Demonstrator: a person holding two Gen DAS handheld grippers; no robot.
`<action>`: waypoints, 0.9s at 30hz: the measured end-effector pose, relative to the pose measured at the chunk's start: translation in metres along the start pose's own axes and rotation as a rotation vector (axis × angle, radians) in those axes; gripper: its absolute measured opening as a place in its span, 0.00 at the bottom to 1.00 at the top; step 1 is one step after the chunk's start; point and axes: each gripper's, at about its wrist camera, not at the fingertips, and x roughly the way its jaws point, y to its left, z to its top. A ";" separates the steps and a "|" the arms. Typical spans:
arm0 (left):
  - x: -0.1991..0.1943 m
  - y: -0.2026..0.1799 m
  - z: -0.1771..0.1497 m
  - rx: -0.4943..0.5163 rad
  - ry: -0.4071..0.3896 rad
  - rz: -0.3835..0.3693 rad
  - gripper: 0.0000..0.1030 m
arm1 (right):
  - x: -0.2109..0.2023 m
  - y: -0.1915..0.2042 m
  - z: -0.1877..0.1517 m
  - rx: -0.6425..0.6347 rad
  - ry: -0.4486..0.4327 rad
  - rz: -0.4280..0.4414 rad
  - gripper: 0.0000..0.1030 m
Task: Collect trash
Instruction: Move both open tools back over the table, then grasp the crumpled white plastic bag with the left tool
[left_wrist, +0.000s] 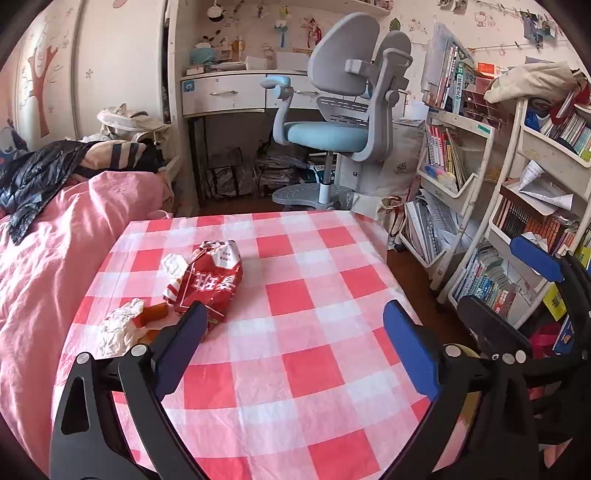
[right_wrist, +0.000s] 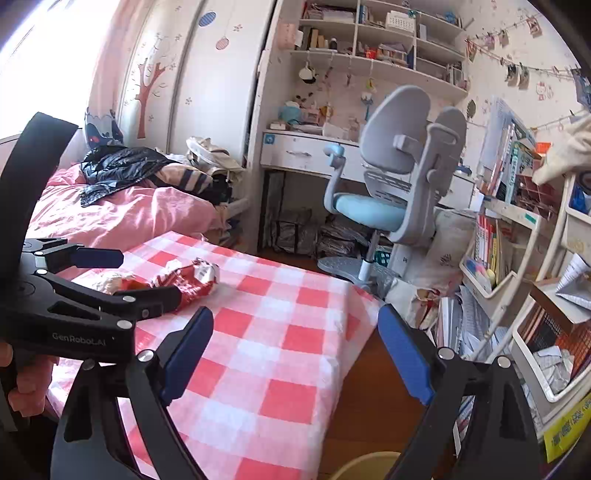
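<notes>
My left gripper (left_wrist: 293, 325) and right gripper (right_wrist: 295, 345) gape empty; the crinkled red foil snack bag (left_wrist: 211, 282), far left, could slip aside when pinched.

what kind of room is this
Most likely a child's bedroom with a study corner: a bed with a pink duvet, a grey and blue desk chair at a white desk, and book racks crammed with schoolbooks. Cartoon stickers dot the walls.
</notes>
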 end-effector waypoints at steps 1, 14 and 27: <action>-0.002 0.004 -0.001 -0.002 0.000 0.006 0.90 | 0.000 0.006 0.002 -0.002 -0.007 0.003 0.85; -0.003 0.064 -0.009 -0.064 0.023 0.109 0.91 | 0.008 0.034 0.006 -0.010 -0.013 0.032 0.86; 0.050 0.175 -0.034 -0.303 0.214 0.254 0.91 | 0.027 0.057 0.009 0.000 0.027 0.113 0.85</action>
